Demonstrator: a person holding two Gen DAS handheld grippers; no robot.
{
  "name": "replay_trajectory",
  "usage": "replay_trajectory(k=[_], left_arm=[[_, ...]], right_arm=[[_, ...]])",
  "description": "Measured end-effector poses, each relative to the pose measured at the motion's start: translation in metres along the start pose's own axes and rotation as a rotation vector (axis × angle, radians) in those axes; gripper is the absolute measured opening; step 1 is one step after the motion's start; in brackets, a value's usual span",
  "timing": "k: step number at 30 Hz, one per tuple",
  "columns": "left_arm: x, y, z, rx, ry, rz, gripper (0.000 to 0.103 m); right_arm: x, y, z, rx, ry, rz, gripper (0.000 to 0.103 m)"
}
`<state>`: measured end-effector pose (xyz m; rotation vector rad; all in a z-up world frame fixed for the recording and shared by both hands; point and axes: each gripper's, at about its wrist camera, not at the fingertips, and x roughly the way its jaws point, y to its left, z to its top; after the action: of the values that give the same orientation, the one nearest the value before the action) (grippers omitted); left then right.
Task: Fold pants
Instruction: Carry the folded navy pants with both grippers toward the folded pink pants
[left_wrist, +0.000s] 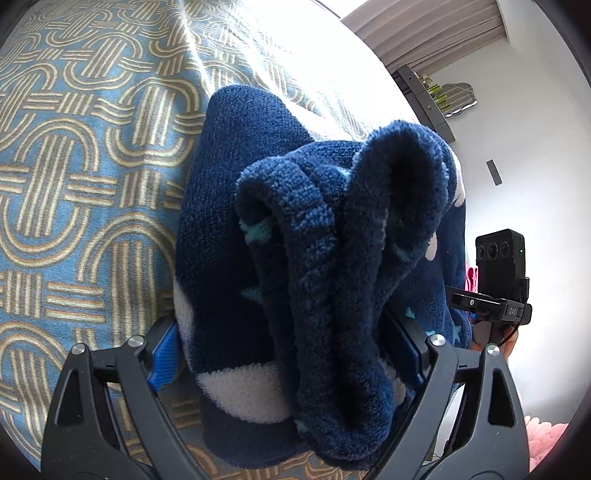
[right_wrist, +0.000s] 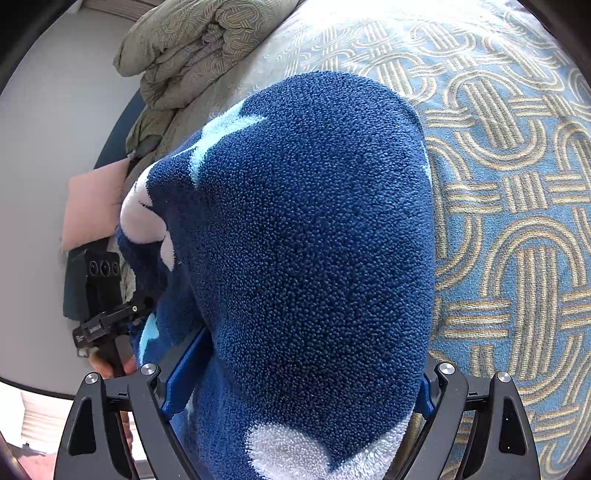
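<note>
Left wrist view, tongs: the left tongs (left_wrist: 291, 363) are seen spread wide, with the bunched fleece filling the gap between the blue pads (left_wrist: 162, 363); a grip on the cloth is indicated, though the right-hand pad is largely covered.
Left wrist view, pants: the pants (left_wrist: 332, 236) are shown as dark blue fleece with white and pale teal patches, gathered into thick rolled folds and raised above the bed (left_wrist: 74, 166).
Left wrist view, bed: a blue cover with a tan interlaced-loop pattern is seen to the left of and beyond the cloth, washed out by bright light at the top.
Left wrist view, only here: the rolled edges and the dark opening of the fabric are shown; the right gripper body (left_wrist: 498, 280) is seen at the right edge beside the cloth, and a dark shelf (left_wrist: 424, 99) is seen on the white wall.

Right wrist view, tongs: the right tongs (right_wrist: 295, 384) are likewise seen wide apart, the fleece being packed between them and draped over the gap.
Right wrist view, pants: a broad, smooth outer face of the pants (right_wrist: 314, 240) is presented, with white patches at the left and the bottom.
Right wrist view, only here: a crumpled duvet (right_wrist: 192, 48) at the far end of the bed (right_wrist: 517, 184), a pink pillow (right_wrist: 92, 203), and the left gripper body (right_wrist: 99, 295) at the left of the cloth are shown.
</note>
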<state>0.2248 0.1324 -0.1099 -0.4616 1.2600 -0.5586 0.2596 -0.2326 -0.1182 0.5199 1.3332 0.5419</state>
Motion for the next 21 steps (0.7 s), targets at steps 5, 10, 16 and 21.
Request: replay_trajectory(k=[5, 10, 16, 21], left_arm=[[0.001, -0.003, 0.001, 0.016, -0.013, -0.006, 0.091], [-0.001, -0.002, -0.003, 0.008, -0.042, -0.003, 0.09], [-0.006, -0.003, -0.012, 0.009, -0.066, -0.008, 0.08], [-0.017, -0.012, -0.017, 0.015, -0.108, -0.008, 0.069]], right_arm=[[0.001, 0.002, 0.0, 0.006, -0.004, -0.015, 0.091], [0.004, 0.014, 0.006, -0.013, -0.014, -0.067, 0.087], [0.004, 0.024, 0.008, -0.022, -0.02, -0.093, 0.076], [-0.005, 0.033, 0.006, -0.037, -0.048, -0.086, 0.056]])
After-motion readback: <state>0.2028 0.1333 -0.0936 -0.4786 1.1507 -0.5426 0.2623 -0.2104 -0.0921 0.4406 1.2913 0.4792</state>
